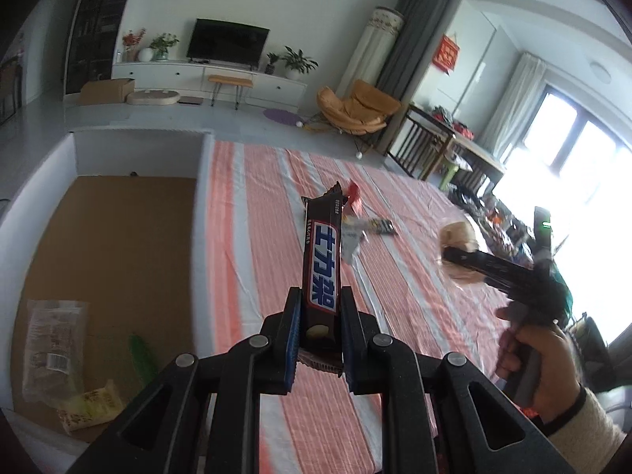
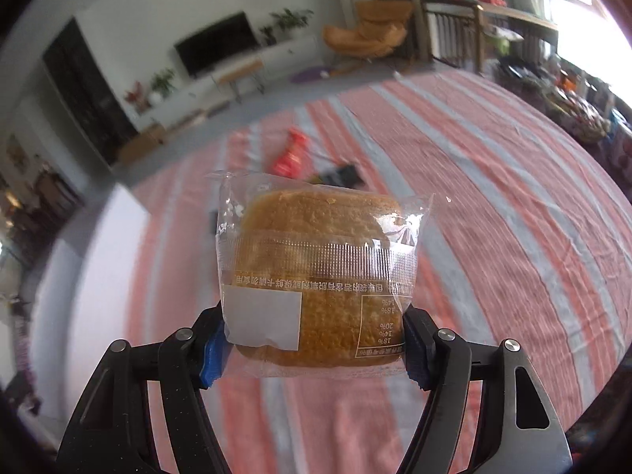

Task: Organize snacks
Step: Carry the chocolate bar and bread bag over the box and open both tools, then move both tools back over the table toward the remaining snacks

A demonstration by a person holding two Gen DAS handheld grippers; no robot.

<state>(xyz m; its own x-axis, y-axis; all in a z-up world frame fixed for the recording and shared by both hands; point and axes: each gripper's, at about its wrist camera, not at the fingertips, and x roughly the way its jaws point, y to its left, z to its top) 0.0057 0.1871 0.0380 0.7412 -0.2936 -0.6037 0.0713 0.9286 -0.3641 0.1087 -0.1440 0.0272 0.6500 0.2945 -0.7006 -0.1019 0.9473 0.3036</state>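
Left wrist view: the left gripper (image 1: 318,339) has its fingers (image 1: 290,335) drawn narrow and clamped on the lower end of one chocolate bar (image 1: 322,260), which stands up out of them above the striped cloth (image 1: 395,316) covering the desk. At the desk's left edge sits one white box (image 1: 35,213) with a brown cardboard floor. Three things lie in it near the corner closest to the camera: one clear bag of snacks (image 1: 53,347), one green packet (image 1: 142,359) and one yellow packet (image 1: 91,409). Towards the far edge of the desk, behind the bar, lies a small cluster of loose snacks: one red wrapper (image 1: 353,193), one dark packet (image 1: 381,227) and something pale that is too blurred to name. On the right a hand (image 1: 541,363) holds the right gripper (image 1: 454,254), its fingers about one wrapped cake (image 1: 460,237).

Right wrist view: the right gripper (image 2: 314,341) has its fingers (image 2: 414,349) set fairly wide, pressing on both sides of the cake (image 2: 320,272) in its clear wrapper, held up over the cloth (image 2: 493,237). Beyond it, near the desk's far edge, the red wrapper (image 2: 290,154) and the dark packet (image 2: 343,175) show again, blurred.
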